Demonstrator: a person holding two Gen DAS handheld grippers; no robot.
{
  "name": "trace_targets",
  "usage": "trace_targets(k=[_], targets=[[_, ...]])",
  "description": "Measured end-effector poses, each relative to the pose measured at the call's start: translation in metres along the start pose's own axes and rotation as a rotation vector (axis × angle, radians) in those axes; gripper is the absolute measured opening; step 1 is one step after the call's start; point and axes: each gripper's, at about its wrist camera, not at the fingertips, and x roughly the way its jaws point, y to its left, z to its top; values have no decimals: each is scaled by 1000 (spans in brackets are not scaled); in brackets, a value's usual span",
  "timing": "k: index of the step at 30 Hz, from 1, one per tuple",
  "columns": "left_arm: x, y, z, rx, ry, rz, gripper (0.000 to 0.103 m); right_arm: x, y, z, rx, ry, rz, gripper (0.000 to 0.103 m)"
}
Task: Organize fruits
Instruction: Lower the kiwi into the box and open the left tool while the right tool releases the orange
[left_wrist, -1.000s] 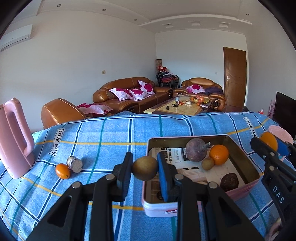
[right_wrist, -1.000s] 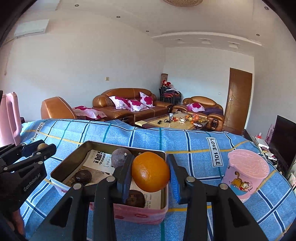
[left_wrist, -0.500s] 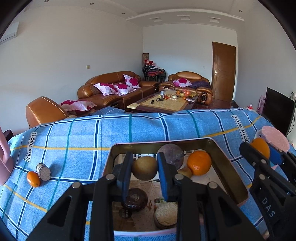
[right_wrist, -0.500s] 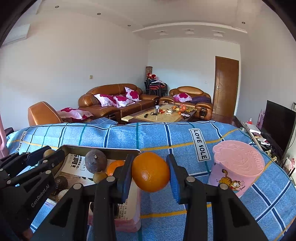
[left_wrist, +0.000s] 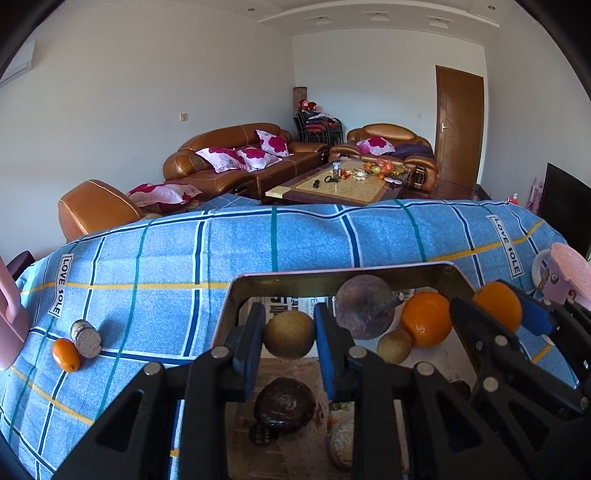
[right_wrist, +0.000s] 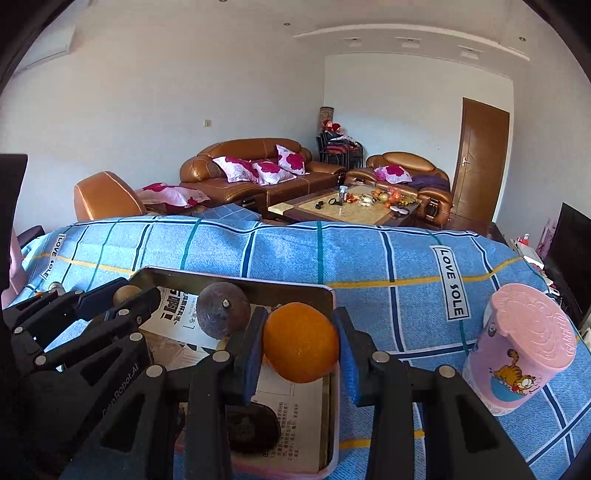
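Both grippers are moving over the tin (left_wrist: 236, 295) since 1 second ago; the left gripper (left_wrist: 289, 339) was short of its near-left corner then. Its jaws are clamping a brown fruit (left_wrist: 289, 334), now hanging above the tin's near half. The right gripper (right_wrist: 301, 345) is gripping an orange (right_wrist: 301, 341) over the tin's right rim (right_wrist: 330, 295). Inside, on newspaper, are lying a purple fruit (left_wrist: 364, 306), a second orange (left_wrist: 426, 319), a small brown fruit (left_wrist: 394, 345) and a dark round one (left_wrist: 284, 404). Left on the blue cloth (left_wrist: 236, 243), a kumquat (left_wrist: 65, 355) is touching a small can (left_wrist: 86, 333). Right, a pink cup (right_wrist: 524, 350) is standing.
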Motion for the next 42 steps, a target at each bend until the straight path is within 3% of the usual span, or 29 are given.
trace_targets(k=[11, 19, 24, 26, 30, 33, 37, 42], targets=[[11, 7, -1, -23, 58, -28, 28, 9, 6, -2, -19, 56, 109, 39], [5, 13, -2, -45, 39, -28, 31, 14, 1, -5, 18, 80, 209, 43], [-5, 20, -5, -79, 0, 4, 70, 6, -6, -7, 49, 44, 237, 44], [-12, 24, -6, -97, -30, 9, 76, 2, -10, -8, 72, 25, 245, 46], [-24, 31, -6, -117, -76, 30, 103, -13, -19, -9, 116, -52, 218, 59], [-33, 38, -5, -122, -104, 0, 103, -28, -27, -8, 146, -128, 172, 74], [-46, 48, -4, -138, -147, 30, 103, -42, -27, -6, 135, -220, 99, 74], [-58, 54, -9, -97, -251, 156, 103, -61, -25, -9, 125, -332, 48, 74]])
